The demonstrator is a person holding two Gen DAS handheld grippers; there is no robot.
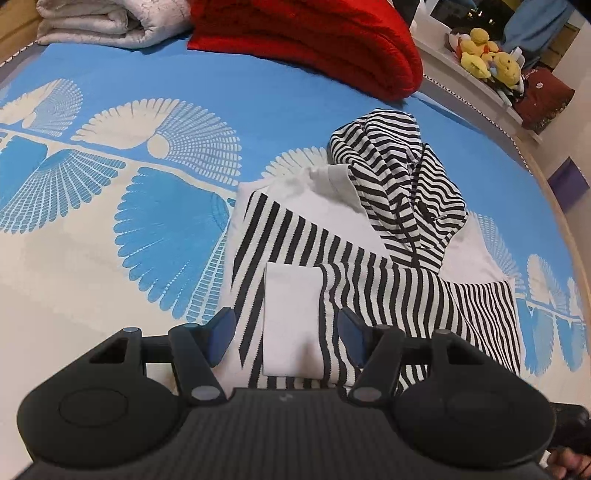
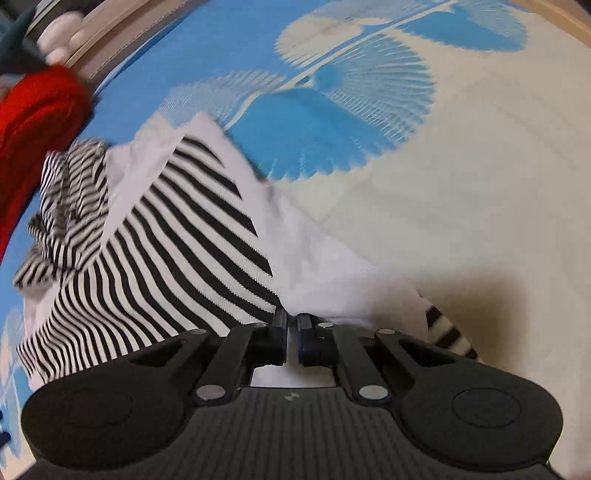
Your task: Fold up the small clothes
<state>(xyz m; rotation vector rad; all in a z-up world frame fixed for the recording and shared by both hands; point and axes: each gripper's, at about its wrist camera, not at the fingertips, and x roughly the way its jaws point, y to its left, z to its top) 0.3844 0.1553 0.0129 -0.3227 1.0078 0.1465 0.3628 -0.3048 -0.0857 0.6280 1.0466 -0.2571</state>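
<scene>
A black-and-white striped hooded top (image 1: 369, 258) lies crumpled on the blue and cream bedspread (image 1: 147, 221), hood (image 1: 391, 173) bunched at the far side, a white cuff (image 1: 291, 321) nearest me. My left gripper (image 1: 288, 332) is open, its blue pads either side of that cuff just above it. In the right wrist view the same top (image 2: 166, 240) lies to the left. My right gripper (image 2: 292, 325) is shut on the top's white edge (image 2: 332, 288) and the cloth runs taut from it.
A folded red blanket (image 1: 314, 40) and a folded white quilt (image 1: 107, 22) lie at the far side of the bed. Yellow plush toys (image 1: 487, 55) sit on a shelf beyond the bed's right edge. The bed's wooden rim (image 2: 122, 33) runs behind the top.
</scene>
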